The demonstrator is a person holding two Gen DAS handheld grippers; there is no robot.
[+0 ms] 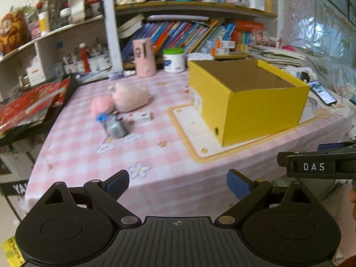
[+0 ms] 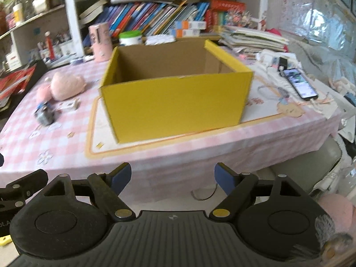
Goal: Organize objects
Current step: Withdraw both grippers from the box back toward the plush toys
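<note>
1. Left wrist view: left tool (image 1: 178,185) is off the near desk edge, pads apart, nothing between them. It faces the loose items, so I'd guess it takes those.
2. Right tool (image 2: 173,178) is also spread with nothing held, squared up on the yellow box (image 2: 175,102).
3. The box sits open-topped on a cream mat (image 1: 195,131) on the pink checked desk (image 1: 93,155). What shows of the inside is bare cardboard; the floor is hidden by the walls, so I can't confirm it's empty.
4. Items to sort are clustered left of the box: pink plush (image 1: 130,96), smaller pink toy (image 1: 101,105), grey-blue object (image 1: 115,125), small white packet (image 1: 142,116). All are well apart from both tools.
5. Judgement: nothing has gone in yet; the open top probably suits drop-in from above.
</note>
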